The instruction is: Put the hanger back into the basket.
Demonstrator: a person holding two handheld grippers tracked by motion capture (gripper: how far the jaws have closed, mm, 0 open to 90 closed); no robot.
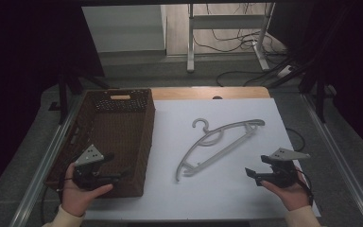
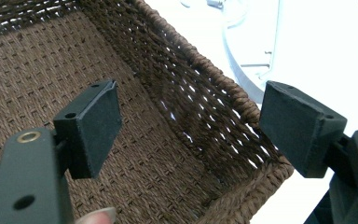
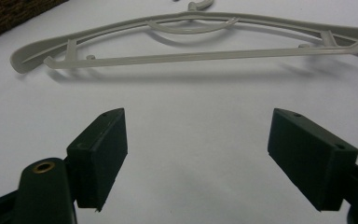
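A pale grey plastic hanger [image 1: 217,144] lies flat on the white table cover, hook toward the far side. A dark brown woven basket [image 1: 106,137] stands at the left with nothing inside. My left gripper [image 1: 118,176] is held over the basket's near right corner, jaws open and bare; in the left gripper view [image 2: 189,130] the basket wall [image 2: 205,102] passes between the jaws. My right gripper [image 1: 250,174] hovers low near the table's front right, open with nothing in it, pointing at the hanger [image 3: 191,42], with a stretch of white cover between it [image 3: 196,154] and the hanger.
The white cover [image 1: 227,189] spans most of the table, with a wooden strip [image 1: 208,92] bare at the far edge. Metal rails [image 1: 47,161] run along both sides. Beyond the table are a desk frame [image 1: 227,28] and loose cables on the floor.
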